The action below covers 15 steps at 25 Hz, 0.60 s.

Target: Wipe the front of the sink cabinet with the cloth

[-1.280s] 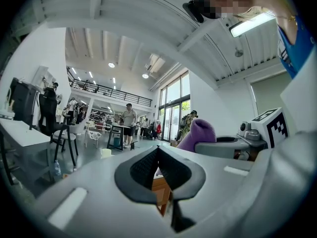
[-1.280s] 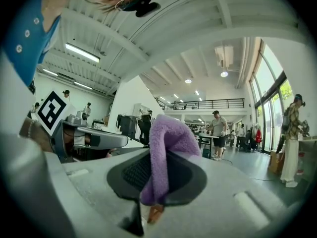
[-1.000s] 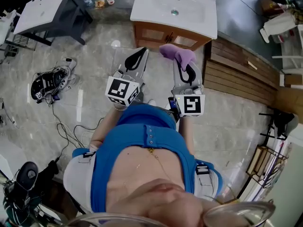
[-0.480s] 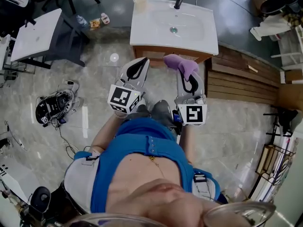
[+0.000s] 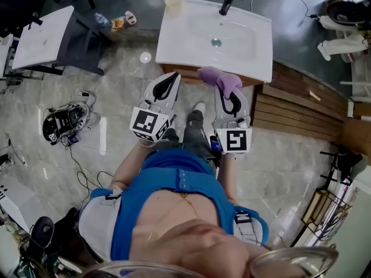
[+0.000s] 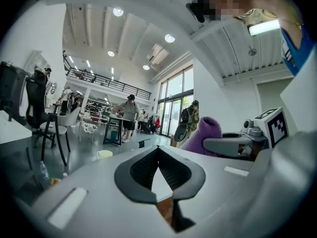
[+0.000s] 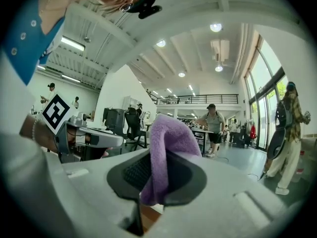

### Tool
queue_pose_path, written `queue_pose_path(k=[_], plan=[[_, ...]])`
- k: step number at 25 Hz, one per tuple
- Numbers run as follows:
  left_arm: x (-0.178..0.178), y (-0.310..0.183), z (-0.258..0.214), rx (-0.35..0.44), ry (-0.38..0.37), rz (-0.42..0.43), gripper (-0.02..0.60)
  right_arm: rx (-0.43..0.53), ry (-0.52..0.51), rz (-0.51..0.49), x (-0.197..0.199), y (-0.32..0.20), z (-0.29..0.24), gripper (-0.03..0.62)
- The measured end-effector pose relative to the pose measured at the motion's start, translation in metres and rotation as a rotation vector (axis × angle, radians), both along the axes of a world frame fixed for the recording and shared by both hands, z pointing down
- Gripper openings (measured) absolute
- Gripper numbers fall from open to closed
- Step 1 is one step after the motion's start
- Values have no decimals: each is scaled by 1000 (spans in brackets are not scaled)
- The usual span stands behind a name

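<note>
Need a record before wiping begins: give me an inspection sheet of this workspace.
Surface: wooden front of the sink cabinet shows only as a narrow strip under the white basin top; its dirt cannot be judged.
Job's things: purple cloth, bunched, at the cabinet's top edge; contact cannot be told.
Clutter: cream cup on the basin top, near the black tap; small bottle on the floor.
Grippers: right tongs shut on the cloth; left tongs shut, empty.
Cables: tangled leads around a black device on the floor.
Surroundings: grey marble floor, white table, slatted wooden platform.
</note>
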<state>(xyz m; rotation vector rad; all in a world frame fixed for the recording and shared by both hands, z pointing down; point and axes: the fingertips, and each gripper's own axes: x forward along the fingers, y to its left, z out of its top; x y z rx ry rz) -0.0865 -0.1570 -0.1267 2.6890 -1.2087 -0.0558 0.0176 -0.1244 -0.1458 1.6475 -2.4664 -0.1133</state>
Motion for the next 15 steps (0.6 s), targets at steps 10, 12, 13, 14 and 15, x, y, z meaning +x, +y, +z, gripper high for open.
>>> queue_pose_path(k=[10, 12, 13, 14, 15], plan=[[58, -95, 28, -6, -56, -118, -5, -34, 13, -162, 58, -110, 31, 57], [64, -98, 37, -16, -64, -118, -5, -11, 34, -187, 64, -120, 35, 57], [65, -98, 41, -21, -70, -117, -5, -1, 51, -194, 66, -123, 38, 57], [64, -97, 46, -26, -78, -116, -5, 6, 59, -192, 68, -124, 42, 57], [62, -95, 52, -31, -87, -116, -5, 8, 50, -182, 69, -124, 46, 57]])
